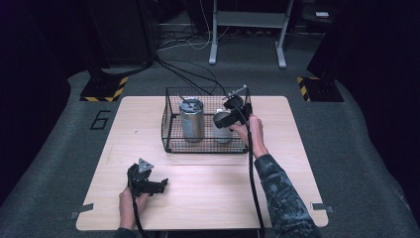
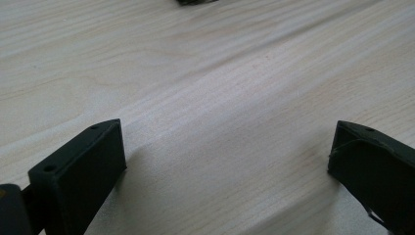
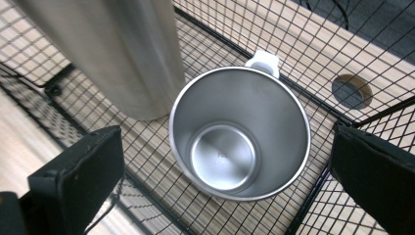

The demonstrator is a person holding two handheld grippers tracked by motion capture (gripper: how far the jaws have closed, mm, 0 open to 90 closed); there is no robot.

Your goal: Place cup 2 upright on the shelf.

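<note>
A steel cup [image 3: 240, 134] stands upright and empty in the right half of a black wire basket [image 1: 171, 134], its white handle [image 3: 263, 61] turned toward the basket's far wall. Just beside it, to its left in the right gripper view, rises a taller steel canister [image 3: 122, 49] — the two look close, though whether they touch cannot be told. The right gripper [image 3: 227, 171] hangs over the cup's mouth, jaws spread wide to either side of the rim and touching nothing; in the high view it sits above the basket's right end [image 1: 229, 118]. The basket rests at the far middle of a pale wooden table [image 1: 208, 193]. The left gripper [image 1: 146, 181] lies low over the near left part of the table — jaws wide apart, bare wood between them.
</note>
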